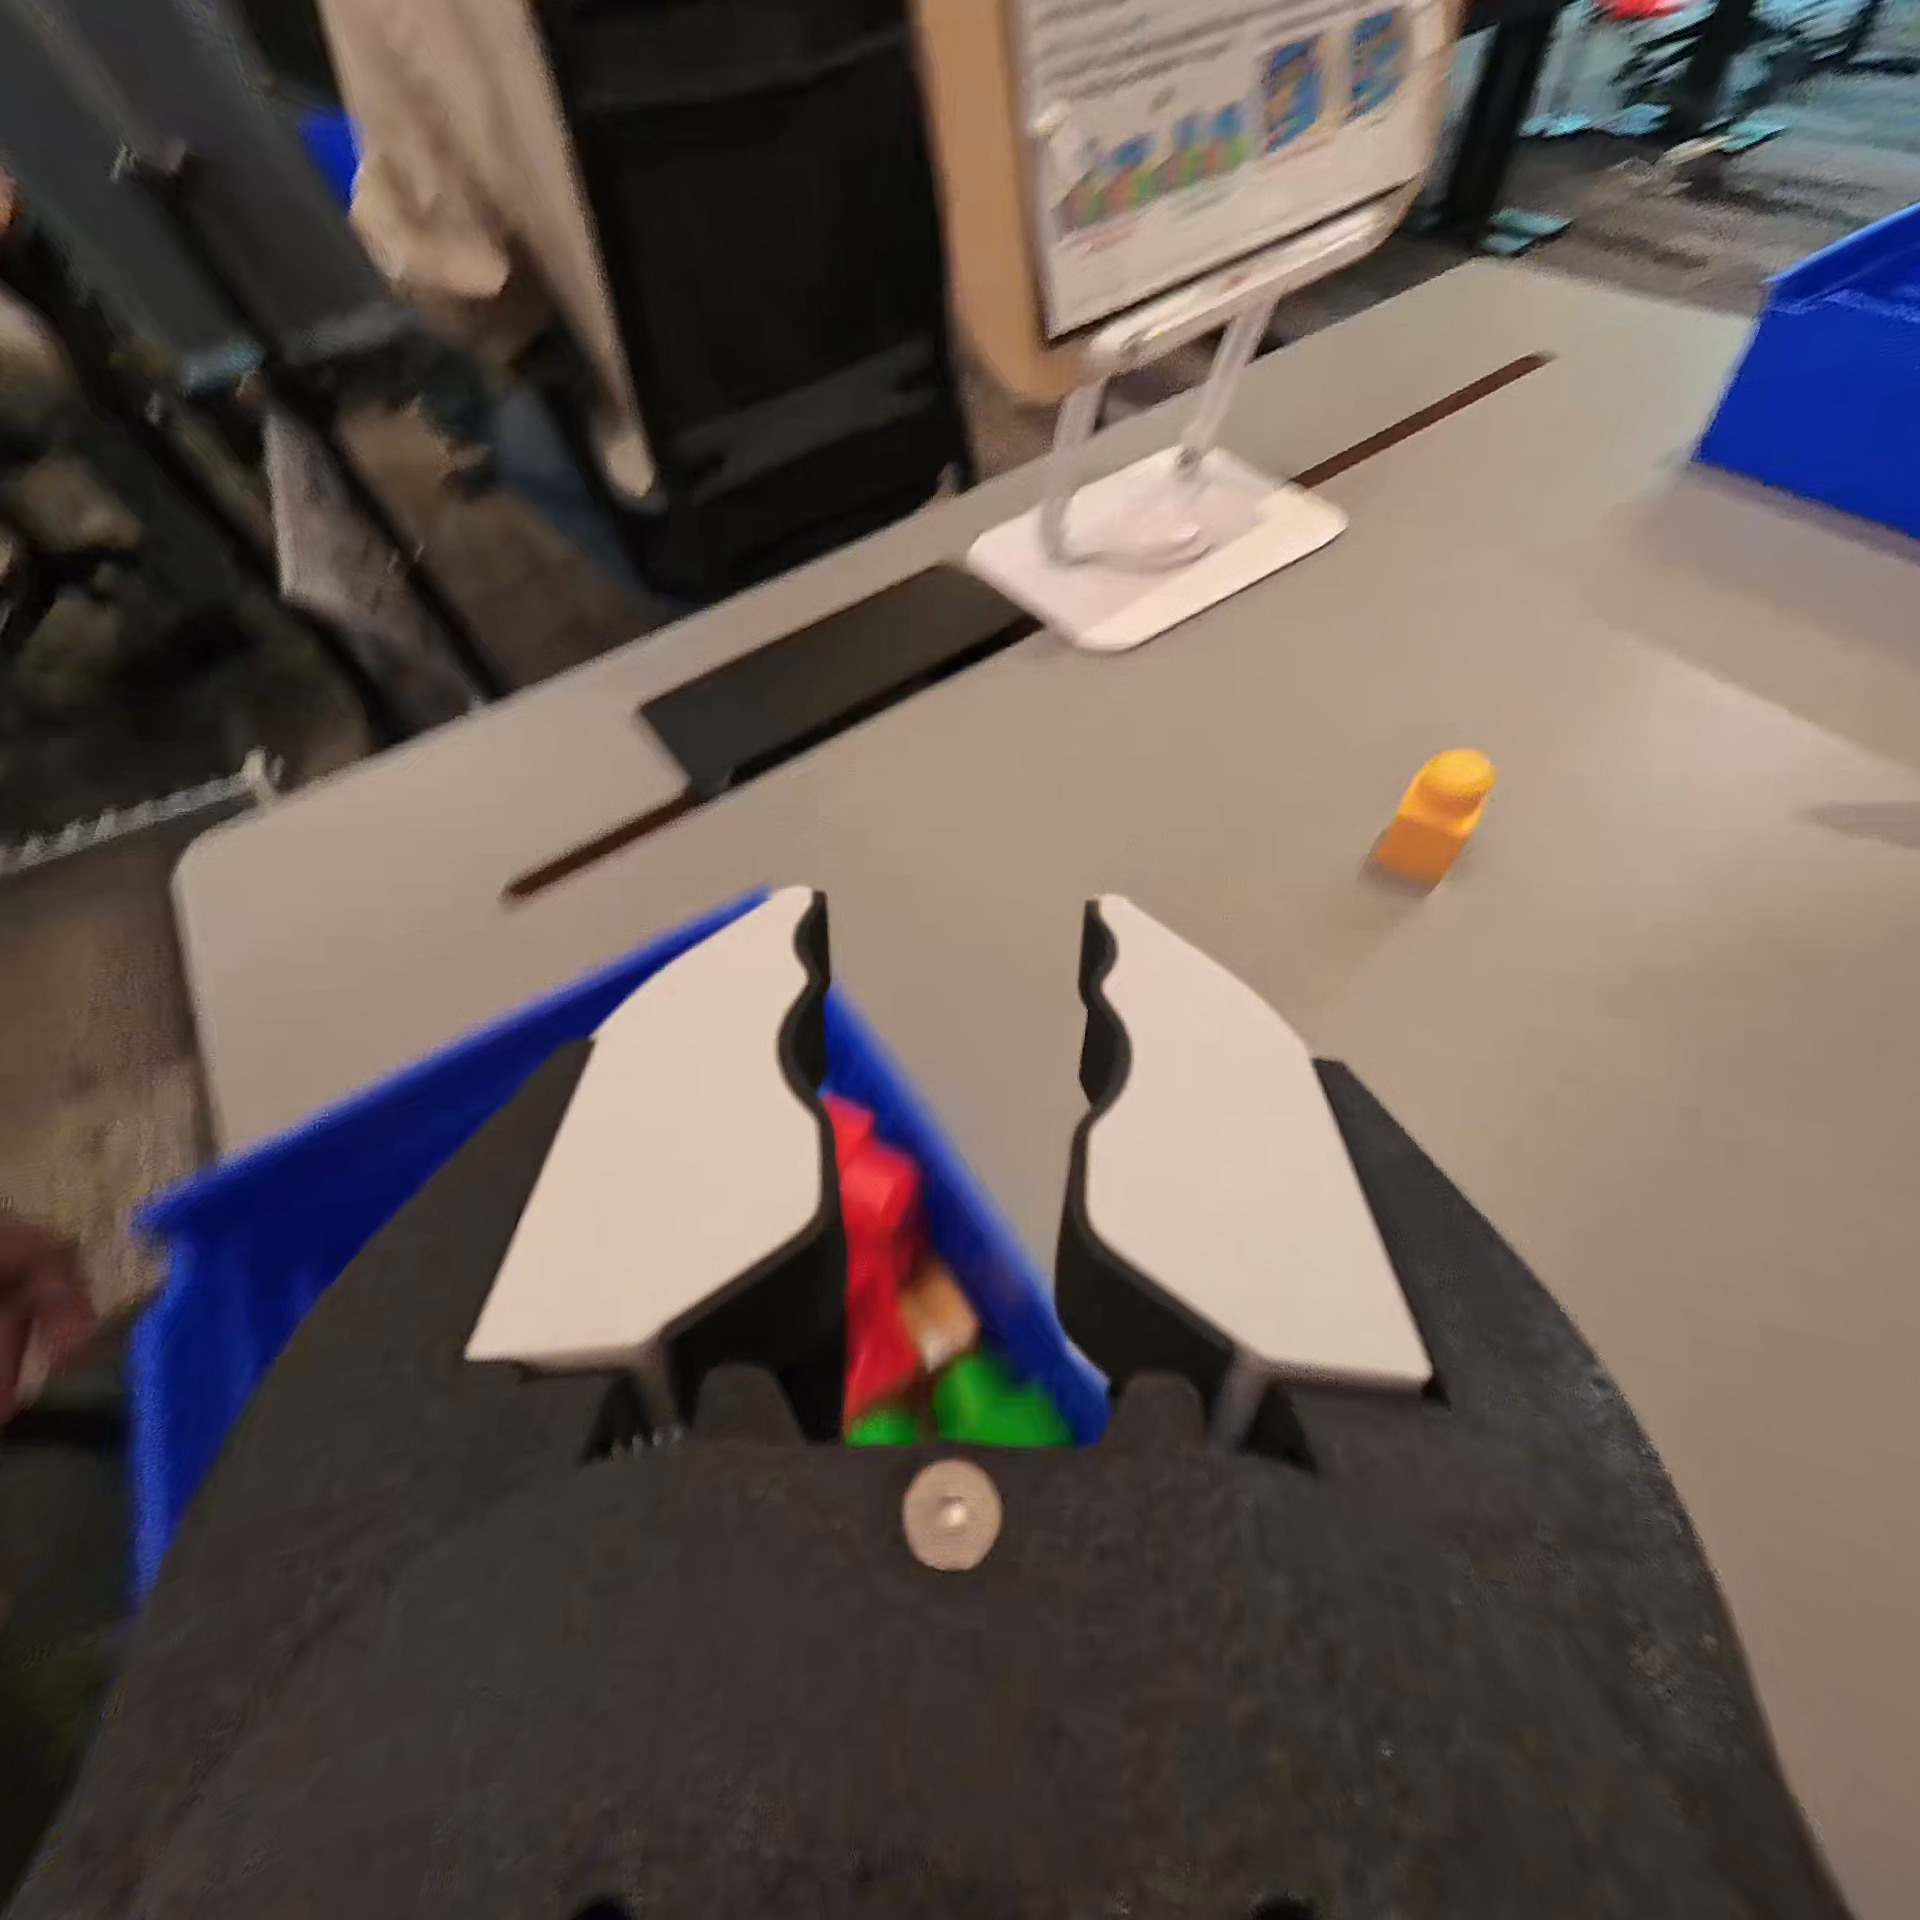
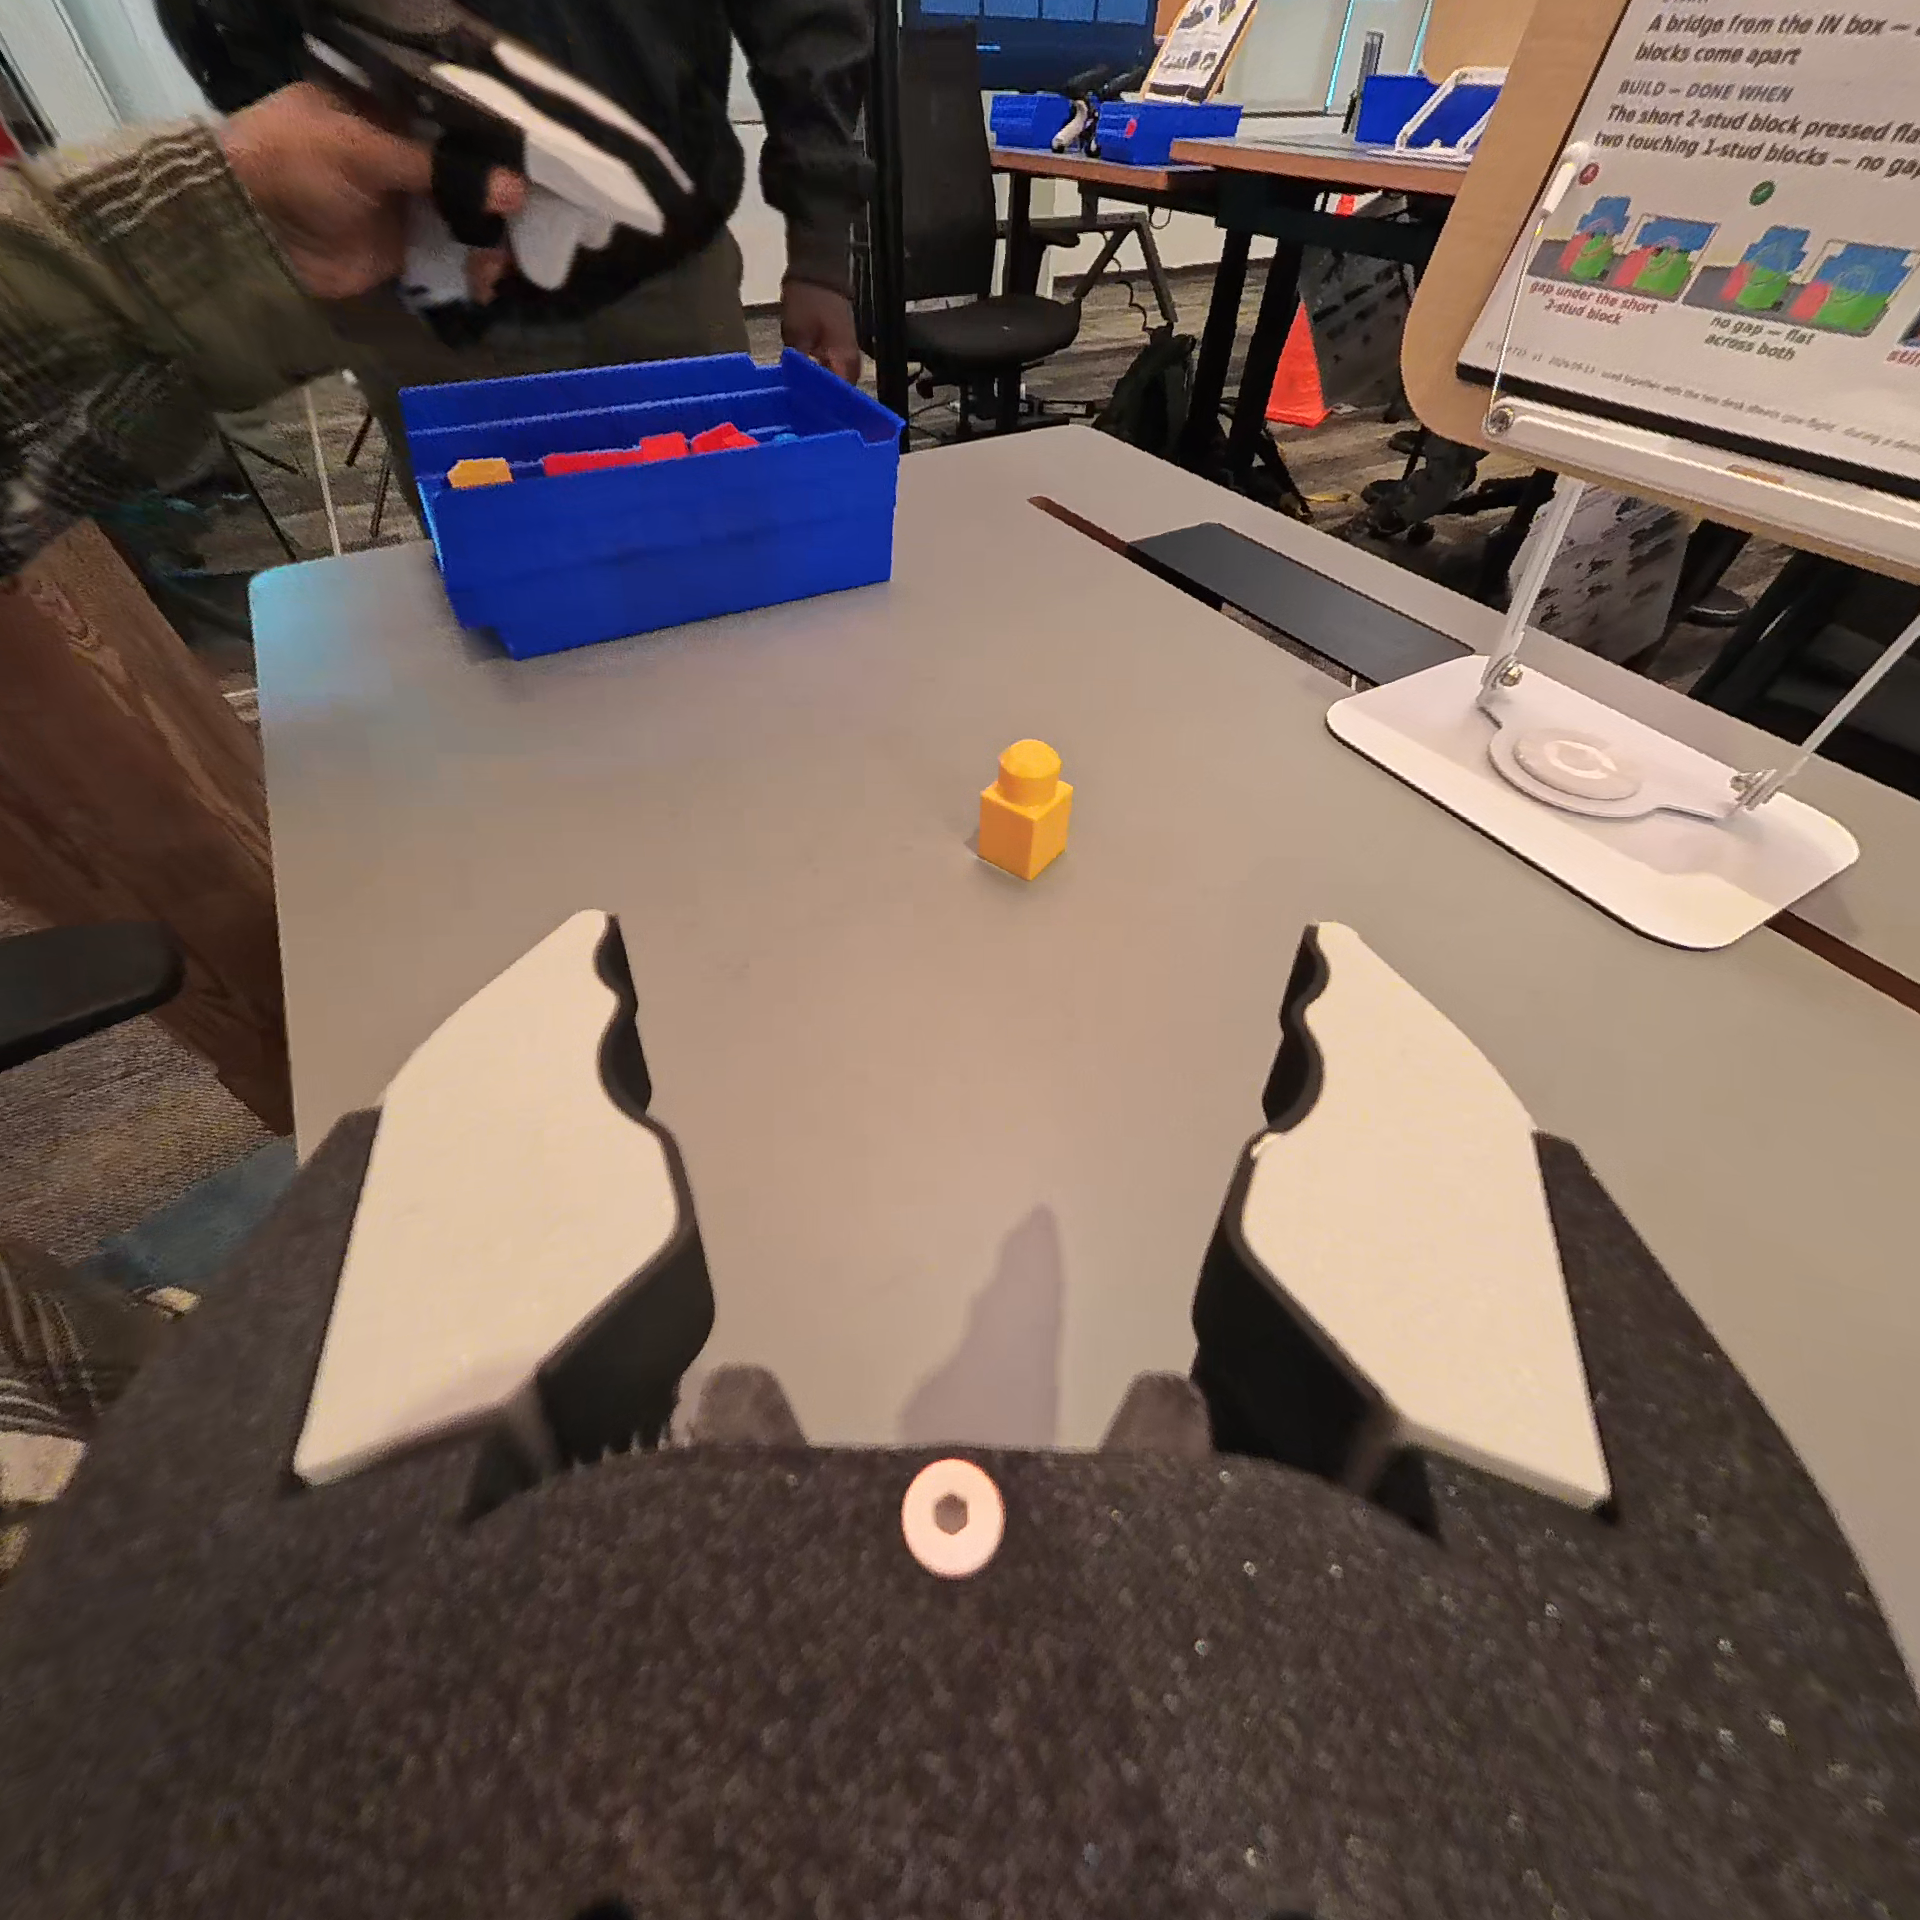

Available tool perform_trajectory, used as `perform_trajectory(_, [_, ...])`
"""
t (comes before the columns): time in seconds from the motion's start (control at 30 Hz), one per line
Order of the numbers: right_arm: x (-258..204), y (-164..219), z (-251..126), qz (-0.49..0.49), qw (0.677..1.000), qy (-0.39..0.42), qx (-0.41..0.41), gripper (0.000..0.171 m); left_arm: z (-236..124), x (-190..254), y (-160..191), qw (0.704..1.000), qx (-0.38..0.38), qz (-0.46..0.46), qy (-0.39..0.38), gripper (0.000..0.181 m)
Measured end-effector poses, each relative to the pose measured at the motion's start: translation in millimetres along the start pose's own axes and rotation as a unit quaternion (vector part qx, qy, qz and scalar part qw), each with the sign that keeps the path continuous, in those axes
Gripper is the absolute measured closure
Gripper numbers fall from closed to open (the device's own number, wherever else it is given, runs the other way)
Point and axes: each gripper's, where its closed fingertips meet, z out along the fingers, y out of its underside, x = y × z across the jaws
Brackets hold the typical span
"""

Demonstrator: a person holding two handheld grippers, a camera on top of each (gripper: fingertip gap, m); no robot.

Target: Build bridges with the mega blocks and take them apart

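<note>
A single-stud orange block [image 2: 1024, 810] stands upright on the grey table [image 2: 623, 790]; it also shows in the left wrist view [image 1: 1436, 817]. My right gripper [image 2: 956, 935] is wide open and empty, low over the table, just short of the block. My left gripper [image 1: 956, 914] is partly open and empty, held above a blue bin [image 1: 312, 1226] with red blocks [image 1: 873, 1205] and green blocks [image 1: 987, 1403] inside. In the right wrist view, the left gripper [image 2: 561, 197] hangs high over that bin [image 2: 665, 520], in a person's hand.
An instruction sheet on a white stand [image 2: 1600, 810] sits at the table's far side, next to a black slot cover [image 2: 1288, 603]. A second blue bin [image 1: 1829, 384] is at the far right. A person [image 2: 790, 208] stands behind the table; chairs and desks lie beyond.
</note>
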Motion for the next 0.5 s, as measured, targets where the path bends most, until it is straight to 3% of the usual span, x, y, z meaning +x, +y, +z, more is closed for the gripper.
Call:
perform_trajectory(0.23, [-4.0, -1.5, 3.5, 0.0, 1.0, -0.007, 0.001, 0.055, -90.8, -64.0, 101.9, 0.971, -0.2, -0.045, -0.124, 0.137])
perform_trajectory(0.33, [-5.7, -1.5, 6.4, -0.002, 1.0, -0.011, -0.001, 0.055, -98.6, -67.1, 117.4, 0.96, -0.242, -0.025, -0.139, 0.135])
perform_trajectory(0.5, [-6.3, -1.3, 7.7, -0.004, 1.0, -0.012, -0.003, 0.055, -77.3, -67.0, 112.3, 0.962, -0.238, -0.025, -0.128, 0.134])
